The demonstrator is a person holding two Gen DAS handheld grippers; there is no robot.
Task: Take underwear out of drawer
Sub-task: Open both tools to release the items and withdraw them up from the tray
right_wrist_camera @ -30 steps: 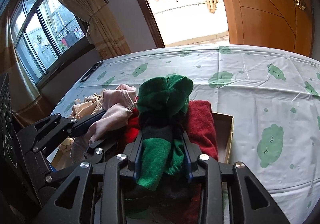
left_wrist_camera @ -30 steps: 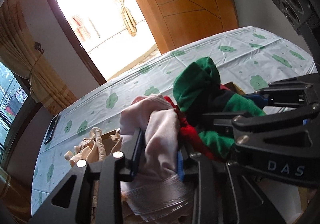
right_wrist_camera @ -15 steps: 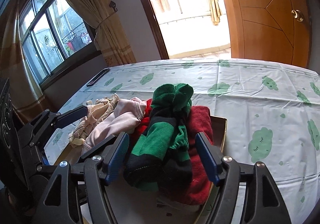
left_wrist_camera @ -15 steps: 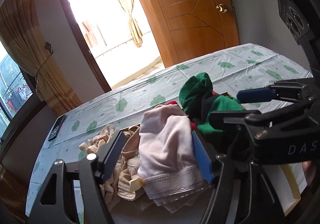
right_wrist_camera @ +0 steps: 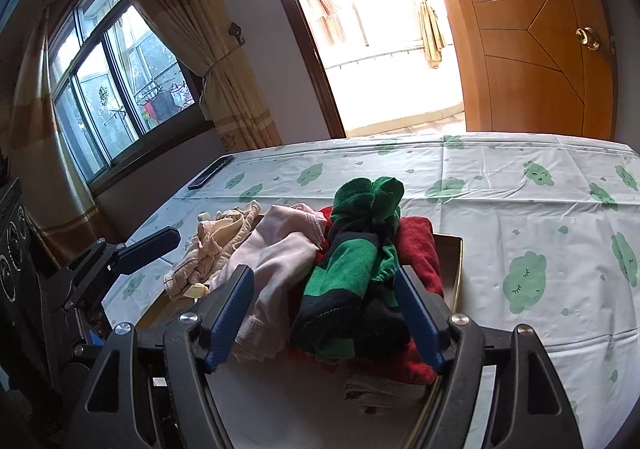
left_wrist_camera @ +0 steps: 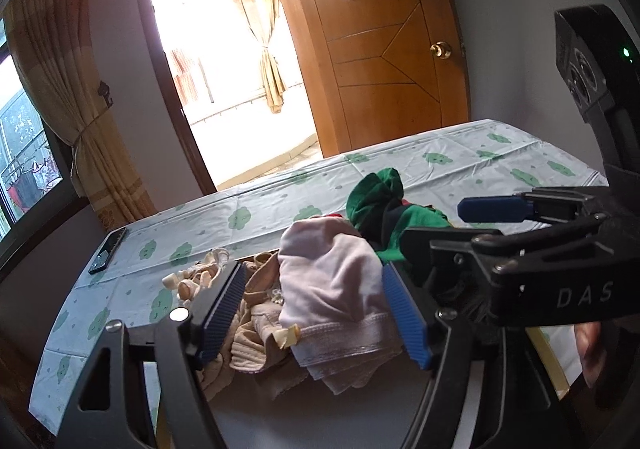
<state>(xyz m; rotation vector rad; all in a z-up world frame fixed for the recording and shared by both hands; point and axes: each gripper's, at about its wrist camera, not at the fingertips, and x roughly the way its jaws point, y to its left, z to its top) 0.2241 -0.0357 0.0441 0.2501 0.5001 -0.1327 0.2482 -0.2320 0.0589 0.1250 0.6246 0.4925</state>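
Observation:
A pale pink pair of underwear (left_wrist_camera: pixel 332 289) lies in the open wooden drawer (right_wrist_camera: pixel 454 269) between the spread pads of my left gripper (left_wrist_camera: pixel 316 313), which is open and back from it. A green-and-black garment (right_wrist_camera: pixel 352 273) lies on a red cloth (right_wrist_camera: pixel 416 249) between the spread pads of my right gripper (right_wrist_camera: pixel 324 317), also open. Beige underwear (left_wrist_camera: pixel 244 313) is heaped at the drawer's left. The pink piece also shows in the right wrist view (right_wrist_camera: pixel 280 253). The right gripper crosses the left wrist view (left_wrist_camera: pixel 492 209).
The drawer rests on a table with a pale cloth printed with green clouds (right_wrist_camera: pixel 520 185). A dark phone (left_wrist_camera: pixel 107 251) lies at the far left edge. A wooden door (left_wrist_camera: pixel 384 49), a bright balcony opening and curtains stand behind.
Both grippers have opened and let go, the left of the pink underwear and the right of the green garment. Both have drawn back and the clothes have settled in the drawer.

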